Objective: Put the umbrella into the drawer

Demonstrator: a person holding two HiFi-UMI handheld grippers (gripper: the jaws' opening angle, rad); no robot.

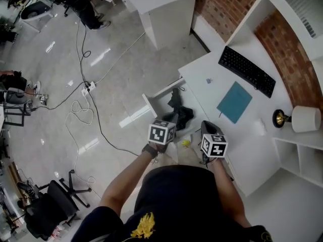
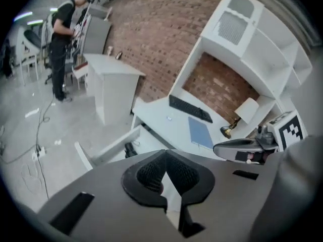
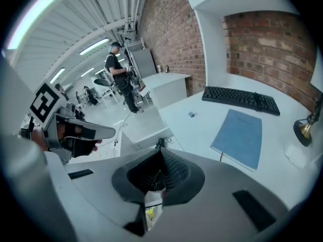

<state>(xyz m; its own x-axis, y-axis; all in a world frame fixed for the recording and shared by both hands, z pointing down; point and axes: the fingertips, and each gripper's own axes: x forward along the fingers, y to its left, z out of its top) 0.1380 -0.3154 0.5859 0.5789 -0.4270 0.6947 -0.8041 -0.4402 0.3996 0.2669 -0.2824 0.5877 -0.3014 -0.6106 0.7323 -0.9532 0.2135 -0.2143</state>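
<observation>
The black folded umbrella (image 1: 179, 113) lies in the open white drawer (image 1: 150, 106) under the desk; it also shows as a dark shape (image 2: 130, 149) in the left gripper view. Both grippers hang close to my body, above and nearer than the drawer, apart from the umbrella. My left gripper (image 1: 166, 123) (image 2: 165, 153) is shut, its tips meeting with nothing between them. My right gripper (image 1: 208, 127) (image 3: 161, 150) stands beside it, jaws together and empty. In the right gripper view the umbrella's strap (image 3: 161, 142) peeks just above the jaw tips.
The white desk (image 1: 202, 79) carries a black keyboard (image 1: 247, 70), a teal notebook (image 1: 234, 101) and a lamp (image 1: 303, 119). A small yellow thing (image 1: 185, 143) lies below the grippers. Cables (image 1: 83, 110) run over the floor; an office chair (image 1: 50, 200) is at the lower left. A person (image 1: 81, 4) stands far off.
</observation>
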